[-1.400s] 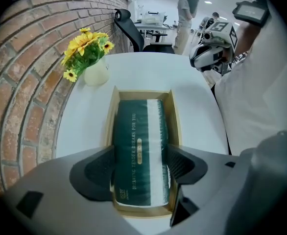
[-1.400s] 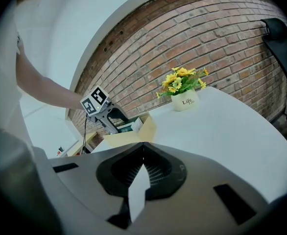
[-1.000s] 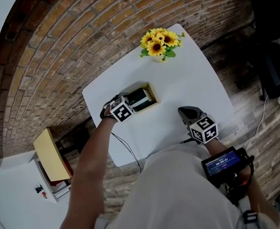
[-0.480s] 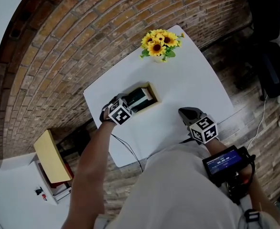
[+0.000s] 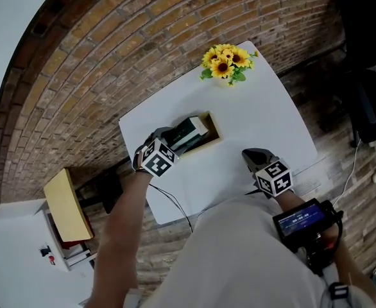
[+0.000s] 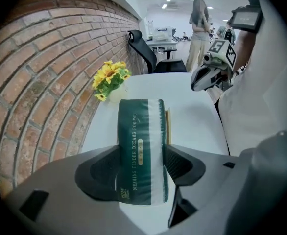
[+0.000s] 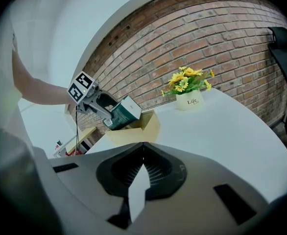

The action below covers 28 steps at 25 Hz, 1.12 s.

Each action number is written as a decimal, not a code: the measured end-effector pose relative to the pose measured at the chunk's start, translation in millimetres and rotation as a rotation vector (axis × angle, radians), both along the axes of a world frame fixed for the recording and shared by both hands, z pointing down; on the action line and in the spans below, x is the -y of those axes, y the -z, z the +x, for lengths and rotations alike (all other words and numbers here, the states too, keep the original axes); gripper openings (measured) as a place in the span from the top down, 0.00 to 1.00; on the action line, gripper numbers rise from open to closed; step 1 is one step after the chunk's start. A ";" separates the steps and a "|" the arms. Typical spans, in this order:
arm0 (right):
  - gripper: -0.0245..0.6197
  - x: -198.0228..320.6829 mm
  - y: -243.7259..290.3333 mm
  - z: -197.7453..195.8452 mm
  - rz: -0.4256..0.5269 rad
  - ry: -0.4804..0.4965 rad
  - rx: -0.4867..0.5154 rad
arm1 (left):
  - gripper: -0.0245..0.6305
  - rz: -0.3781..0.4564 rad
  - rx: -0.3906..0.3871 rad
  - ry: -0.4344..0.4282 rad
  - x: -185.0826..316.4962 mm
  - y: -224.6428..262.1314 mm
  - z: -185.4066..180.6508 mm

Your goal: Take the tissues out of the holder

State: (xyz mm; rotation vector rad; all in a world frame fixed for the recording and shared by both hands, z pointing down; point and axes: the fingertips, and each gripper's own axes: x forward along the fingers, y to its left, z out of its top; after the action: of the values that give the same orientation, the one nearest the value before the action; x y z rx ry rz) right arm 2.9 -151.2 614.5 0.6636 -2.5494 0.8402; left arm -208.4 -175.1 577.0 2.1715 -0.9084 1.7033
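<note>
The tissue pack is sitting tilted, one end down in the wooden holder, the other pinched by the left gripper, whose jaws are standing wide and pressing on both its sides. That wrap is looking slick and soft, so the pack could be slipping from the pads, or catching on the rim and dragging the light holder across the surface. The right gripper, jaws together and empty, is sitting well apart, bracing nothing.
</note>
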 end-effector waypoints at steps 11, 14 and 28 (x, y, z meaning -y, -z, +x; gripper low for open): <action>0.95 -6.6 5.2 -13.2 0.019 0.038 -0.006 | 0.51 0.097 -0.020 0.006 -25.6 46.3 4.0; 0.95 -7.6 4.0 -14.1 0.019 0.039 -0.010 | 0.51 0.094 -0.003 -0.036 -38.5 53.5 14.2; 0.95 -0.3 5.0 0.0 0.026 -0.033 -0.025 | 0.51 -0.012 -0.092 -0.030 -70.4 28.0 74.7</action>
State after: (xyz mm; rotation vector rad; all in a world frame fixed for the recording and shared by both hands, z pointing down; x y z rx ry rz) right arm 2.9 -150.9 609.5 0.7211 -2.5374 0.8062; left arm -133.7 -104.7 549.0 2.2462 -0.8431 1.6033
